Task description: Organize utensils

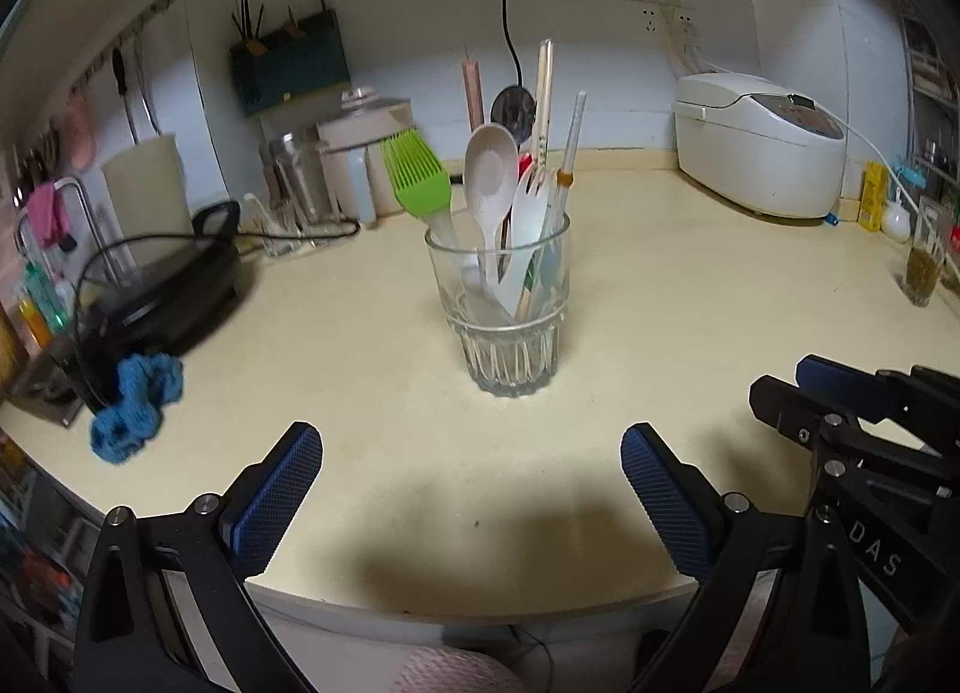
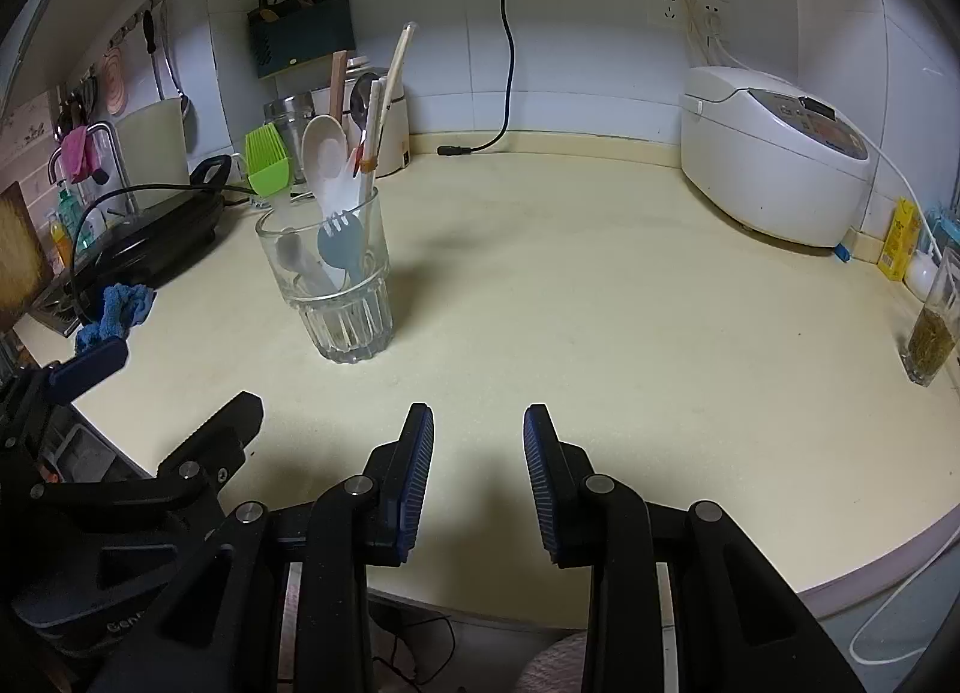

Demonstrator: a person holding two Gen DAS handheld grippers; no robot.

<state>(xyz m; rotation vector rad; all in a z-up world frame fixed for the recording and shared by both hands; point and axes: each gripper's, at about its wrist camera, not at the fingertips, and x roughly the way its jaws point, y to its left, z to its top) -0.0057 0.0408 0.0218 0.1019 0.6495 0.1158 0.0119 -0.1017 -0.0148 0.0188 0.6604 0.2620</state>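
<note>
Clear ribbed glass tumbler (image 1: 503, 303) mid-worktop (image 1: 690, 285) holds every utensil upright; left gripper (image 1: 471, 489) wide apart, right gripper (image 2: 478, 477) parted, both empty near front edge.

Count on counter: 1 ribbed glass tumbler (image 1: 501, 309) at 12 o'clock. Inside it: 1 green silicone brush (image 1: 418, 177), 1 pale spoon (image 1: 491, 168), 1 white fork (image 1: 531, 213); stick-like utensils overlap, number uncertain. 1 rice cooker (image 1: 759, 153) at 2 o'clock. 1 blue cloth (image 1: 137, 405) at 9 o'clock.
</note>
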